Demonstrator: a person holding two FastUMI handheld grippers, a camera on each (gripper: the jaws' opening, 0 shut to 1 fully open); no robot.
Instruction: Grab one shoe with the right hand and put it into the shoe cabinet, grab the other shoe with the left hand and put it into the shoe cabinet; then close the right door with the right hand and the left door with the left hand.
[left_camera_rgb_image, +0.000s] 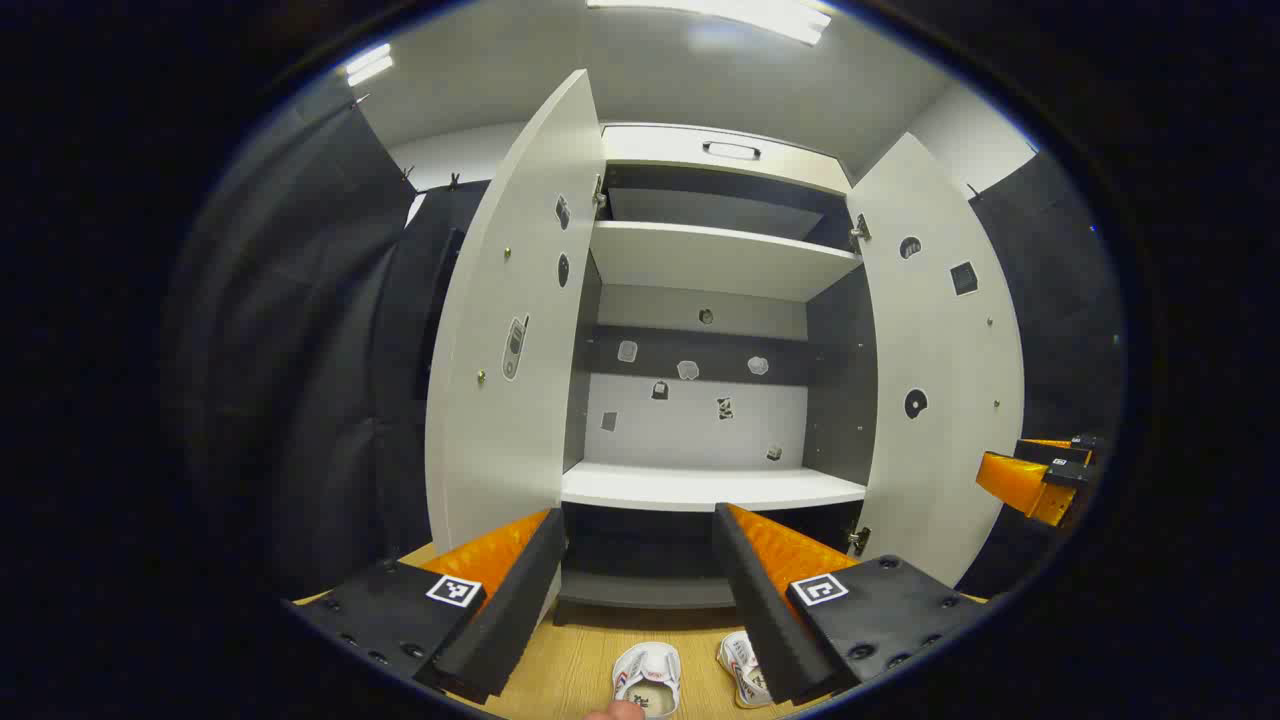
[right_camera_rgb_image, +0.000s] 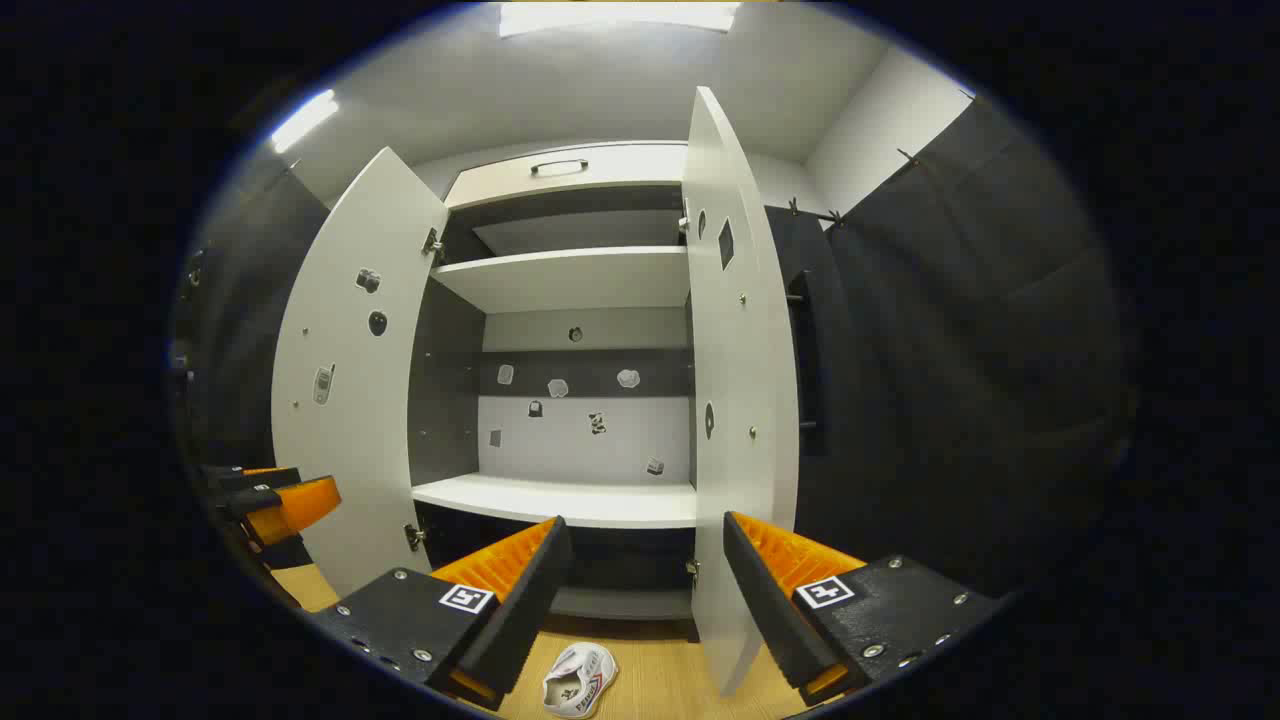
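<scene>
Two white shoes lie on the wooden floor in front of the shoe cabinet (left_camera_rgb_image: 700, 488): one shoe (left_camera_rgb_image: 648, 678) between my left gripper's fingers, the other shoe (left_camera_rgb_image: 740, 665) partly hidden behind the right-hand finger. My left gripper (left_camera_rgb_image: 635, 600) is open above them, holding nothing. In the right gripper view one white shoe (right_camera_rgb_image: 578, 680) lies below my open right gripper (right_camera_rgb_image: 640, 610). Both cabinet doors stand wide open: left door (left_camera_rgb_image: 510, 330), right door (left_camera_rgb_image: 940, 360). The shelves are bare.
The right gripper (left_camera_rgb_image: 1040, 475) shows at the right edge of the left gripper view; the left gripper (right_camera_rgb_image: 280, 500) shows at the left of the right gripper view. The open right door (right_camera_rgb_image: 735, 400) stands close ahead. Black cloth walls flank the cabinet. A fingertip (left_camera_rgb_image: 615, 712) peeks in.
</scene>
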